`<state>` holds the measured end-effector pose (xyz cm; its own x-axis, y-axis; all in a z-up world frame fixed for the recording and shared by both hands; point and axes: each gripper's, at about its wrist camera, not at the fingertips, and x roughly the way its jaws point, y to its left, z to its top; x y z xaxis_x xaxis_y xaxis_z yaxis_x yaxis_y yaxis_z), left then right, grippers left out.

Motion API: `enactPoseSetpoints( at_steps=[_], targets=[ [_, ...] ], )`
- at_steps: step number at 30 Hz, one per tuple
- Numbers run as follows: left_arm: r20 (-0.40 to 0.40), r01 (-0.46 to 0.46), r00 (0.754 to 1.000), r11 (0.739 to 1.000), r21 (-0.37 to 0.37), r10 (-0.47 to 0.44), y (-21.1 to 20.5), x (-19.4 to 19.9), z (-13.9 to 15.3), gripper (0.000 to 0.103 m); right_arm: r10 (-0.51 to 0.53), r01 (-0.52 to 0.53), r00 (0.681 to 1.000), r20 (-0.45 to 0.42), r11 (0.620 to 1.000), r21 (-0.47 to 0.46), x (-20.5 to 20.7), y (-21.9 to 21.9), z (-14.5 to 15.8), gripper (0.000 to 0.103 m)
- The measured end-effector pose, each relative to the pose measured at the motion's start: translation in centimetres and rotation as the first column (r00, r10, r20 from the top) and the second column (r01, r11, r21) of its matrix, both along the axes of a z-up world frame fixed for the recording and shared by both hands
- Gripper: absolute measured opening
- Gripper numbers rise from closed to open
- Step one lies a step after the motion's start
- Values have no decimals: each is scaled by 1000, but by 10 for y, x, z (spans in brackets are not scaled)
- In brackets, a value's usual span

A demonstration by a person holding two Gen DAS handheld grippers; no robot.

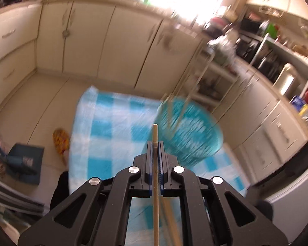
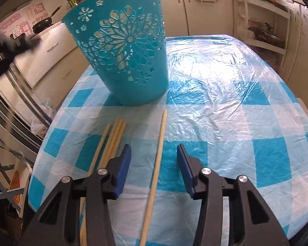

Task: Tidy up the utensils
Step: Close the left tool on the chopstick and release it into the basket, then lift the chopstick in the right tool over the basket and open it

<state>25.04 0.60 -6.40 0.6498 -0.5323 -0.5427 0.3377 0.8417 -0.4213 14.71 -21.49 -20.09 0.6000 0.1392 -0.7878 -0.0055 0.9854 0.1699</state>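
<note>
The left tool [image 1: 155, 143] is pressed together on 1 slim, round, pale wooden chopstick [image 1: 155, 135], lifted above the tabletop's crinkled blue-and-white checked plastic cover [image 1: 113, 127], with the teal plastic basket with cut-out flowers [image 1: 195, 131] just beyond, blurred. The right tool [image 2: 154, 157] is spread, its ribbed blue pads [image 2: 124, 164] either side of 1 single chopstick [image 2: 157, 160] lying flat. A bundle of about 4 more chopsticks [image 2: 113, 141] lies left of it, before the basket [image 2: 123, 47].

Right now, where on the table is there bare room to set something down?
Free: the checked tablecloth right of the blue basket, out to the far and right edges. Crowded: near left, where the chopstick bundle and single chopstick lie before the basket.
</note>
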Motion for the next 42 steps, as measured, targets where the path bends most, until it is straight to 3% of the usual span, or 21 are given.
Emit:
enactPoseSetpoints(
  at_steps=[3,6,9,12,14,24,26,29,32,35,37,42],
  targets=[
    [125,-12,992,998,-69,21,-9,-1,43,5,1,-1,1000,12,1000,-6,-1,0,3,46],
    [255,-71,963,993,-89,92,-23,2,78,5,0,0,1000,23,1000,-8,-1,1,5,46],
    [385,-166,902,981,-102,193,-42,6,105,5,-2,2,1000,29,1000,-10,2,4,3,46],
    [469,-265,838,960,-94,277,-65,19,109,5,-2,2,999,35,1000,-8,2,5,3,46],
    [482,-307,822,949,-73,303,-78,30,100,5,-3,3,999,33,1000,1,2,4,3,46],
    [378,-314,890,944,98,257,-98,49,16,6,1,0,999,42,1000,-13,3,5,3,46],
    [349,-295,909,944,148,230,-96,46,4,15,2,-1,999,41,1000,-13,3,5,3,46],
    [339,-326,904,933,150,261,-81,33,-2,60,-7,8,999,41,1000,-17,3,3,3,39],
    [343,-364,890,921,136,301,-58,13,-3,72,-13,15,999,41,999,-36,4,2,3,31],
    [337,-390,883,910,143,325,-36,-3,-5,85,-4,9,999,41,992,-122,5,7,3,18],
    [318,-406,884,899,162,342,-21,-11,-11,87,9,-1,999,37,982,-191,4,11,2,8],
    [238,-413,901,884,221,362,8,-20,-29,88,46,-44,999,3,969,-243,-1,15,3,6]
  ],
)
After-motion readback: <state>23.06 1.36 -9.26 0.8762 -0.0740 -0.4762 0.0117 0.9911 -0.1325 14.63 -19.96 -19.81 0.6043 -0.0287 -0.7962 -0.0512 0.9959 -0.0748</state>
